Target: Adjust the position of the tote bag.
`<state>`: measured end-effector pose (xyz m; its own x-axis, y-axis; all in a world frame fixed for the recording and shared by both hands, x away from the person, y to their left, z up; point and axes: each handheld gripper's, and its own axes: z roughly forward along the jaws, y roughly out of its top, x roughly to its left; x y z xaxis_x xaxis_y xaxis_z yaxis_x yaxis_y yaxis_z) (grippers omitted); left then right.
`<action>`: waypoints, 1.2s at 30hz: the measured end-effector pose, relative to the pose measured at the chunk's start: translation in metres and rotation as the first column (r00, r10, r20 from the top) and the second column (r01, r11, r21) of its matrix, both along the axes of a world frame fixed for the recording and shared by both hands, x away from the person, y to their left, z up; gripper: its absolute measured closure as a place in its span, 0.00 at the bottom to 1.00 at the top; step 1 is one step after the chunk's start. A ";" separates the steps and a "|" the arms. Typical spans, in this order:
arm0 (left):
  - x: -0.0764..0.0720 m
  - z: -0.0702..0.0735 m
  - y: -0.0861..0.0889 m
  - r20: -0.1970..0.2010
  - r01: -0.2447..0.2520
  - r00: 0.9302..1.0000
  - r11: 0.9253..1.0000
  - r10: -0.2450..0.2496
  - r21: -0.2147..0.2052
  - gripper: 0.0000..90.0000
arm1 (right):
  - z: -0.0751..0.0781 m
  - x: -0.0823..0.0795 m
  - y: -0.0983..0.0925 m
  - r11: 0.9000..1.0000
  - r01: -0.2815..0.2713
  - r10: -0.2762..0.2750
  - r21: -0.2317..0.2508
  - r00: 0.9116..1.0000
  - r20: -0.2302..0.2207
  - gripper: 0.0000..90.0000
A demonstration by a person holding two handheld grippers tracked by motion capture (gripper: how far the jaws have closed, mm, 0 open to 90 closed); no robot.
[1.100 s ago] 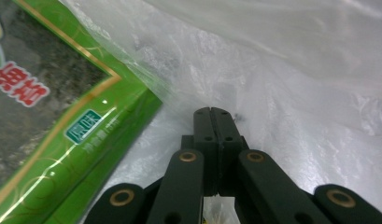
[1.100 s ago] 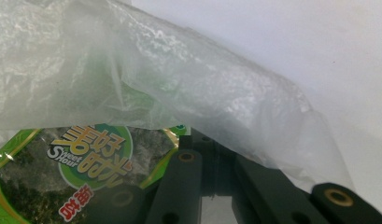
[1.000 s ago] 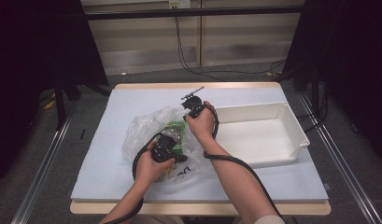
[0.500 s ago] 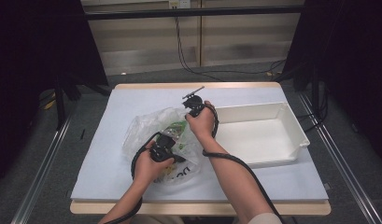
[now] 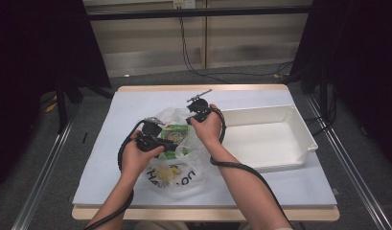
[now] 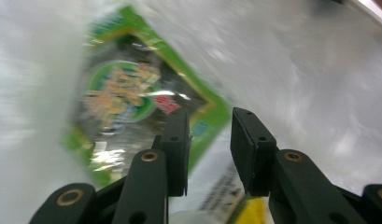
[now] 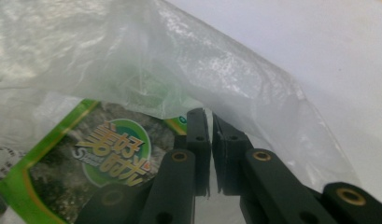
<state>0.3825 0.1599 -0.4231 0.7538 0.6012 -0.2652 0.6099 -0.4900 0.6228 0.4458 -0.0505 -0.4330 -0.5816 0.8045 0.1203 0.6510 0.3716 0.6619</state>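
— From above, what's on the table?

— A crinkled clear plastic bag (image 5: 177, 143) on the white table (image 5: 112, 158), both grippers at it, a white tray (image 5: 280, 139) beyond the right gripper (image 5: 197, 106). The left gripper (image 5: 153, 134) sits over the green packet (image 5: 174, 134). Dark lettering on the bag is unreadable.

— And the left gripper view?

— Blurred. Its jaws have just been opening, a clear gap with nothing pressed; the glossy green packet (image 6: 132, 102) lies just past the fingertips (image 6: 177, 140).

— The right gripper view?

— Jaws nearly together, pinching the thin bag film (image 7: 202, 79). Left of the fingers (image 7: 198, 140), the packet (image 7: 86, 158) shows a round logo, yellow characters, an "S".
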 end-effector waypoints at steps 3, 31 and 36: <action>0.006 0.001 0.006 0.009 -0.029 1.000 1.000 0.028 0.014 0.76 | 0.006 -0.004 0.003 1.000 -0.017 0.017 -0.014 1.000 0.023 0.95; 0.052 -0.027 0.052 -0.008 -0.181 0.983 0.980 0.183 0.087 0.85 | -0.018 -0.007 0.013 0.998 -0.007 0.005 -0.066 1.000 -0.026 1.00; 0.049 -0.017 0.042 0.010 -0.160 0.987 0.984 0.160 0.072 0.82 | -0.014 -0.009 0.011 0.998 -0.016 0.015 -0.057 1.000 -0.013 1.00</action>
